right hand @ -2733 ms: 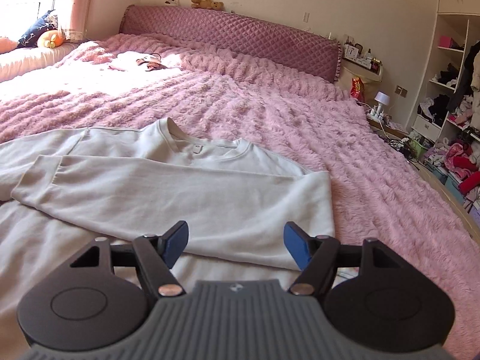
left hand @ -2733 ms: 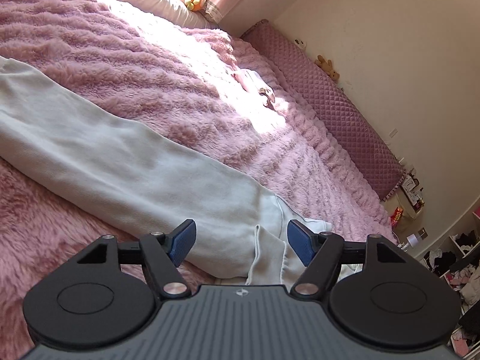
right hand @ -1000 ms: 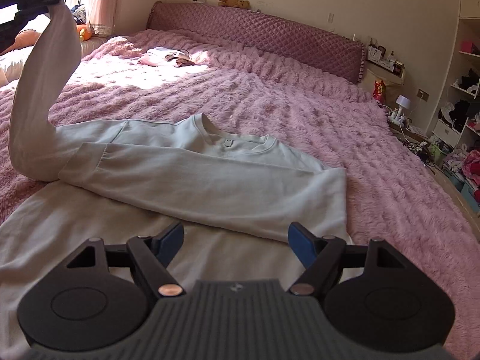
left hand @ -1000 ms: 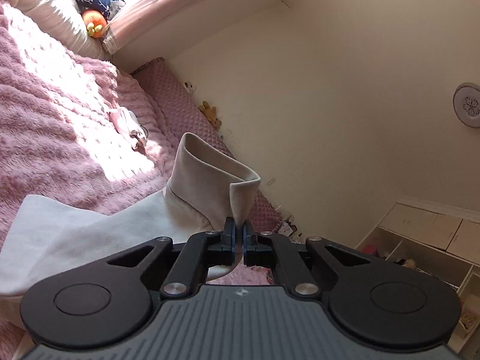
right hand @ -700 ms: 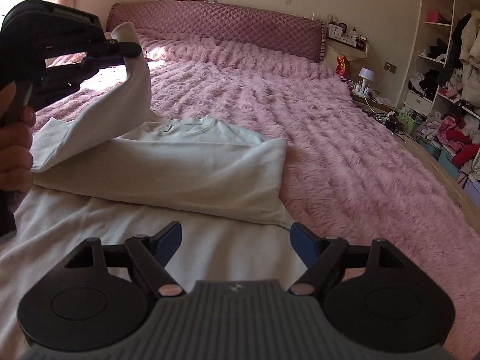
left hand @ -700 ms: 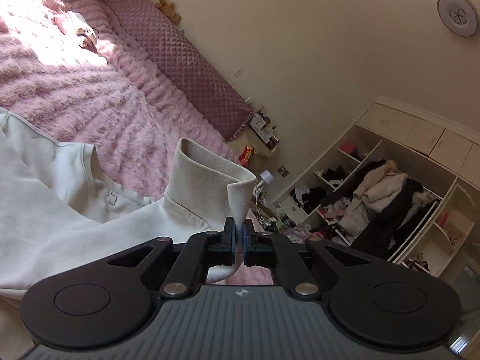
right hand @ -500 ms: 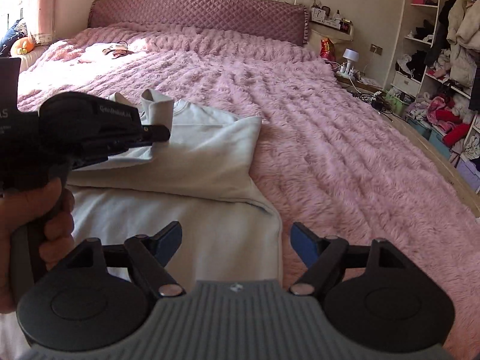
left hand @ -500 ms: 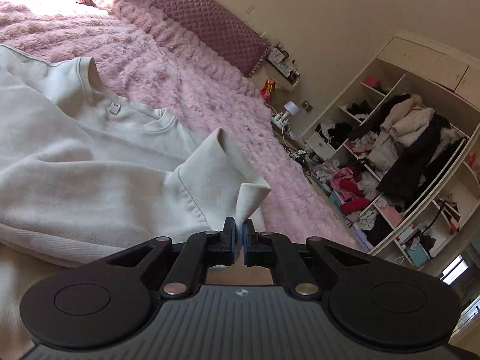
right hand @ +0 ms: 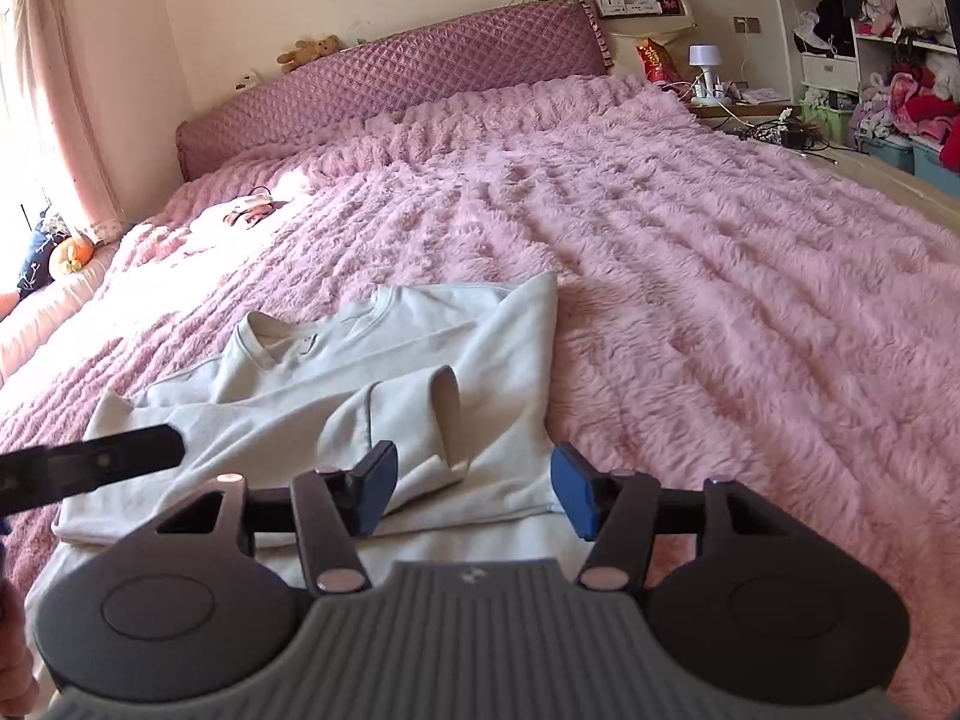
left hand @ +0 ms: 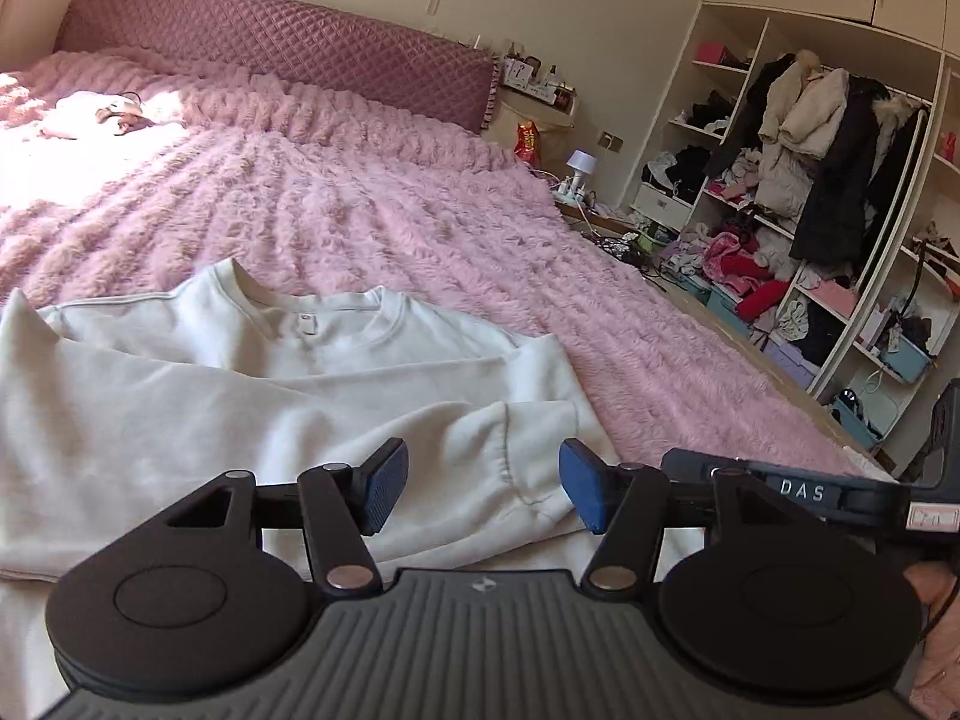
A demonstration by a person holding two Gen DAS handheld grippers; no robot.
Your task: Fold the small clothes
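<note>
A cream sweatshirt (left hand: 252, 384) lies flat on the pink fluffy bed (left hand: 384, 222), collar away from me, both sleeves folded across the chest. The upper sleeve's cuff (left hand: 534, 450) rests just beyond my left gripper (left hand: 483, 492), which is open and empty. In the right wrist view the sweatshirt (right hand: 384, 372) lies ahead, the cuff (right hand: 444, 414) lying on the chest. My right gripper (right hand: 474, 495) is open and empty over the sweatshirt's right edge. One finger of the left gripper (right hand: 114, 456) enters that view from the left.
A quilted purple headboard (left hand: 270, 54) runs along the far side. A small pink item (left hand: 114, 114) lies in the sunlit patch. Open shelves crammed with clothes (left hand: 810, 192) stand to the right, with floor clutter and a bedside lamp (left hand: 579, 165).
My left gripper carried the left sleeve up and across the chest, laid it over the other sleeve and opened, letting the cuff go. The right gripper stayed open and shifted its view slightly.
</note>
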